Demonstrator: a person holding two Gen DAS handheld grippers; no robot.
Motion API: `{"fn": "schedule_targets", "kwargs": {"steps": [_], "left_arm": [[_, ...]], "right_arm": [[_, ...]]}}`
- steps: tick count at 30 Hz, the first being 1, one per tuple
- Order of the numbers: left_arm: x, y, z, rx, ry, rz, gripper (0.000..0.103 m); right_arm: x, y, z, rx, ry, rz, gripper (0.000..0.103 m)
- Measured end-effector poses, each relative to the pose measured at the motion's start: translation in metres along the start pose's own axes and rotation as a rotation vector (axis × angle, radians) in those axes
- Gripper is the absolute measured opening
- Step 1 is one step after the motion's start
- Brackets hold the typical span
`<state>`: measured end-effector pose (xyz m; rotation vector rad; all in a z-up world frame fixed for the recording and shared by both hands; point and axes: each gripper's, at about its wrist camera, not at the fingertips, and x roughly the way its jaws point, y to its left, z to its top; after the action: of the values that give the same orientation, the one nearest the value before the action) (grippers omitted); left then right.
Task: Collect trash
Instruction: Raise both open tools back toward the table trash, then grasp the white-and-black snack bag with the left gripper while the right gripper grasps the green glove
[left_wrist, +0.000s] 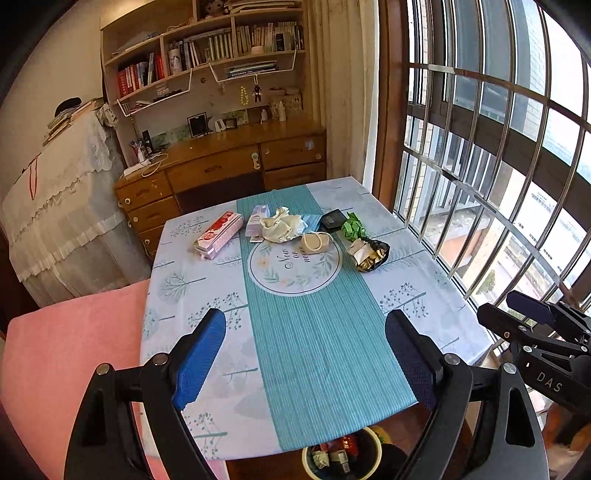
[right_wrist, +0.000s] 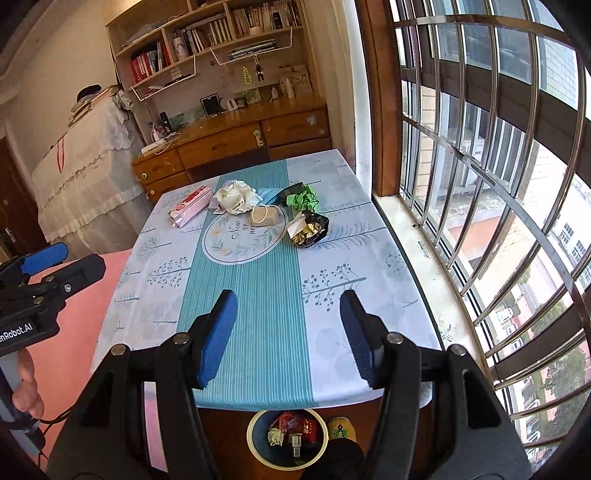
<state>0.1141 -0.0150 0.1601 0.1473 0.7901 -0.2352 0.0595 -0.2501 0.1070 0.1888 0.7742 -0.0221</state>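
Note:
Trash lies at the far end of the table (left_wrist: 314, 332) (right_wrist: 332, 258): a pink box (left_wrist: 218, 233) (right_wrist: 191, 209), a crumpled white cloth (left_wrist: 282, 225) (right_wrist: 236, 197), a small beige pouch (left_wrist: 317, 242) (right_wrist: 265, 215), crumpled green paper (left_wrist: 354, 227) (right_wrist: 303, 198) and a black and gold wrapper (left_wrist: 368, 253) (right_wrist: 309, 229). A bin (left_wrist: 341, 456) (right_wrist: 287, 435) with trash inside stands on the floor under the near table edge. My left gripper (left_wrist: 306, 362) hovers open over the near end of the table with nothing between its fingers. My right gripper (right_wrist: 288, 336) is open and empty too, to the left one's right.
A pink cushioned seat (left_wrist: 74, 354) (right_wrist: 74, 332) sits left of the table. A barred window (left_wrist: 498, 166) (right_wrist: 480, 147) runs along the right side. A wooden desk (left_wrist: 221, 166) (right_wrist: 240, 136) with bookshelves stands behind the table, and a cloth-covered cabinet (left_wrist: 62, 206) at the left.

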Motion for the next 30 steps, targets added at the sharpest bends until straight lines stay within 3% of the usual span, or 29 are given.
{"fn": "schedule_targets", "kwargs": {"steps": [8, 15, 22, 30], "left_arm": [[0.144, -0.065, 0.073, -0.004, 0.144, -0.040, 0.089], [0.281, -0.106, 0.109, -0.059, 0.283, -0.054, 0.089], [0.377, -0.109, 0.108, -0.172, 0.410, -0.061, 0.089], [0.429, -0.093, 0.098, -0.265, 0.488, -0.050, 0.089]], "right_arm": [[0.109, -0.072, 0.056, 0.026, 0.082, 0.038, 0.055], [0.211, -0.127, 0.101, 0.023, 0.153, 0.045, 0.055], [0.291, -0.166, 0.134, 0.041, 0.177, 0.036, 0.055], [0.351, -0.166, 0.152, 0.025, 0.226, 0.084, 0.055]]}}
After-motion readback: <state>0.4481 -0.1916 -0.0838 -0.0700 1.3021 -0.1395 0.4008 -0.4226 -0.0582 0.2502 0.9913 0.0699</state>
